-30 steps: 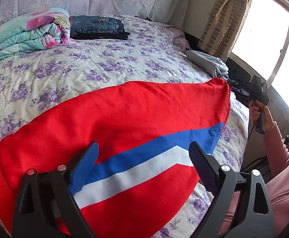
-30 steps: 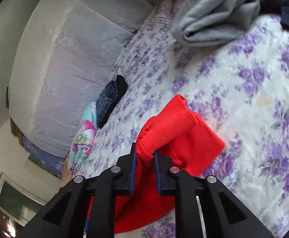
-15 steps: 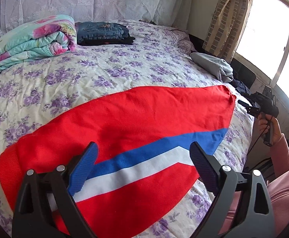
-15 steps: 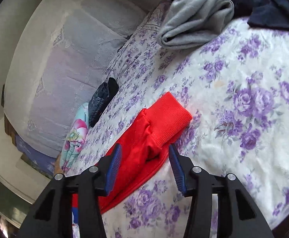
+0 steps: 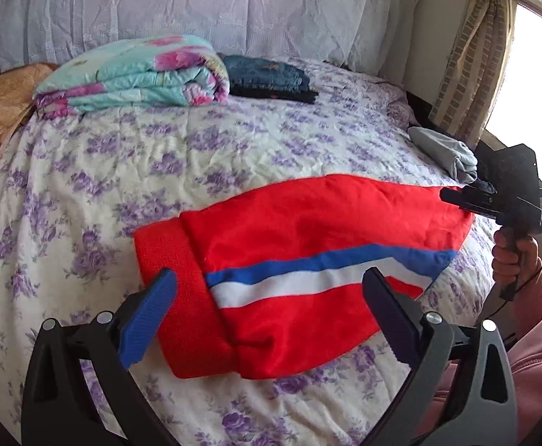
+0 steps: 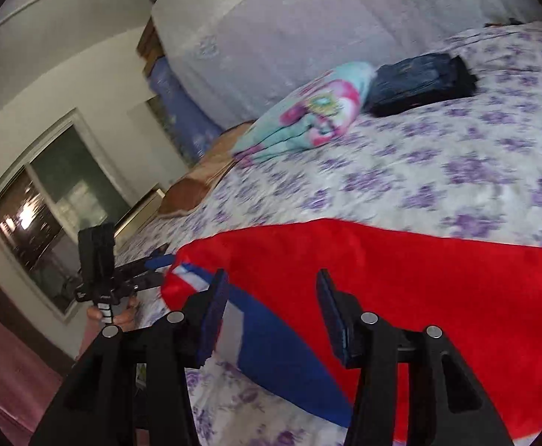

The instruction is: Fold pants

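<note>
Red pants [image 5: 308, 260] with a blue and white stripe lie folded on the bed [image 5: 196, 156], spread across its near part. Nearest in the left wrist view, the left hand-held gripper [image 5: 271, 316] hangs over the pants' ribbed end with its jaws spread wide and opening; cloth lies below the gap, but the pads do not press on it, so it is released. Its blue pad [image 5: 148, 316] sits over the ribbed band. Past the pants on the right of this view, a hand [image 5: 512, 260] in a pink sleeve [image 5: 538, 353] holds the right hand-held gripper [image 5: 453, 197] at the pants' far corner, seen from the side, so its gap is hard to read here. A grey garment [image 5: 445, 152] lies just beyond it near the curtain [image 5: 471, 55], and neither shows in the right wrist view.

The right wrist view settles the gap: the right hand-held gripper [image 6: 271, 316] stands partly apart above the stripe, with nothing clamped, released. This blurred view also shows the left hand-held gripper [image 6: 159, 267] from outside, at the pants' [image 6: 419, 297] far end, held by a hand [image 6: 111, 316], and behind it a dark window [image 6: 40, 215] that the left view lacks.

Farther back in both views, a folded floral quilt [image 5: 133, 70] rests on the bed, with a stack of dark folded clothes [image 5: 267, 78] just beside it. A pale lace cloth [image 5: 215, 0] covers the wall beyond.
</note>
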